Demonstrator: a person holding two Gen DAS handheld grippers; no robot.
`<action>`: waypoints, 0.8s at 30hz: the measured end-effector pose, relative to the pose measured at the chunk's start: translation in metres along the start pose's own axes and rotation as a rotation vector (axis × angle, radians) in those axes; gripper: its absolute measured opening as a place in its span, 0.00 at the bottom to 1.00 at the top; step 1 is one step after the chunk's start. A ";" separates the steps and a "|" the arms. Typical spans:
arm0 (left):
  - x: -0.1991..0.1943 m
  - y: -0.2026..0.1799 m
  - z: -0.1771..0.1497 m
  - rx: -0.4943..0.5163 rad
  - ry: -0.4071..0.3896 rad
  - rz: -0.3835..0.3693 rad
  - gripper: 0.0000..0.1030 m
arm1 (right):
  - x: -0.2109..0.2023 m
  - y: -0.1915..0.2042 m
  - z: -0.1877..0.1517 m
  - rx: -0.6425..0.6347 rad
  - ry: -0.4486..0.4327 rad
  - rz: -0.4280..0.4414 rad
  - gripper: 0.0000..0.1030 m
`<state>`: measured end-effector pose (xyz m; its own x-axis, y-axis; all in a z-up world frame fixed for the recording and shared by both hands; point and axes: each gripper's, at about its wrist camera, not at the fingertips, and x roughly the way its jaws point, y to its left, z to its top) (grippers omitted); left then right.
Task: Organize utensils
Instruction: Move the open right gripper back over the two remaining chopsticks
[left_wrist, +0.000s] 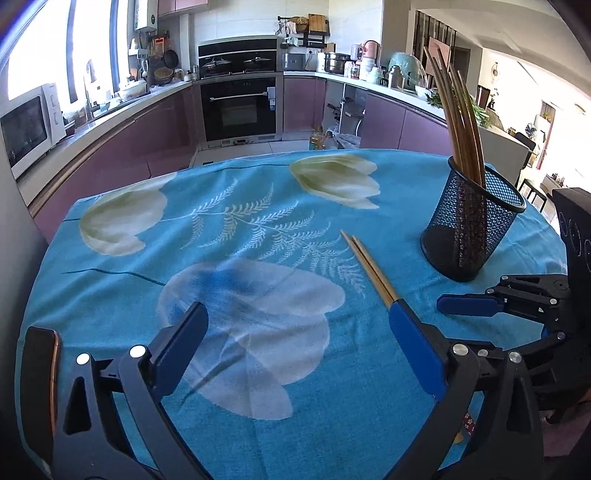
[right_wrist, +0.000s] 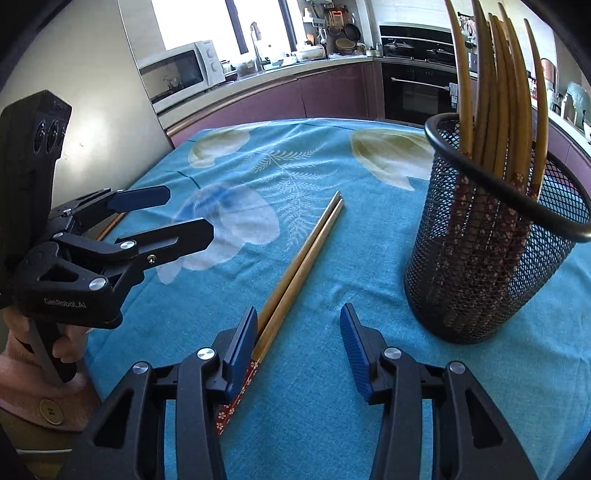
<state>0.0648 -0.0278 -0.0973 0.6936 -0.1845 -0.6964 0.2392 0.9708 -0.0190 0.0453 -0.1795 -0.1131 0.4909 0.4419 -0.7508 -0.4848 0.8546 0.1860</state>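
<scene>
Fig. — My left tongs (left_wrist: 295, 325) spread fully wide over the blue floral cloth (left_wrist: 258, 184) on the counter, nothing betw. the pads. My right tongs (right_wrist: 299, 321) part-open, gripping nothing: one pair of chopsticks (right_wrist: 306, 247) lies flat on the cloth, running under the left-side pad (right_wrist: 245, 343), w/ the red patterned ends nearest me. Black mesh holder (right_wrist: 480, 266) stands upright just right of the pair — more chopsticks in it, tips up. Hand (right_wrist: 62, 339) on the left tongs' grip.
</scene>
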 end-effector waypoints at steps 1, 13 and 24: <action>0.001 0.000 0.000 0.000 0.003 -0.002 0.94 | -0.001 0.000 0.000 -0.003 -0.002 -0.003 0.42; 0.024 -0.016 0.001 0.048 0.079 -0.068 0.79 | -0.004 -0.012 -0.003 0.036 0.015 0.002 0.34; 0.052 -0.042 0.004 0.115 0.161 -0.126 0.64 | -0.003 -0.016 -0.003 0.045 0.024 0.012 0.31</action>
<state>0.0934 -0.0788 -0.1295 0.5378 -0.2673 -0.7996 0.3993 0.9161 -0.0377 0.0499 -0.1955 -0.1157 0.4675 0.4462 -0.7631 -0.4572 0.8609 0.2233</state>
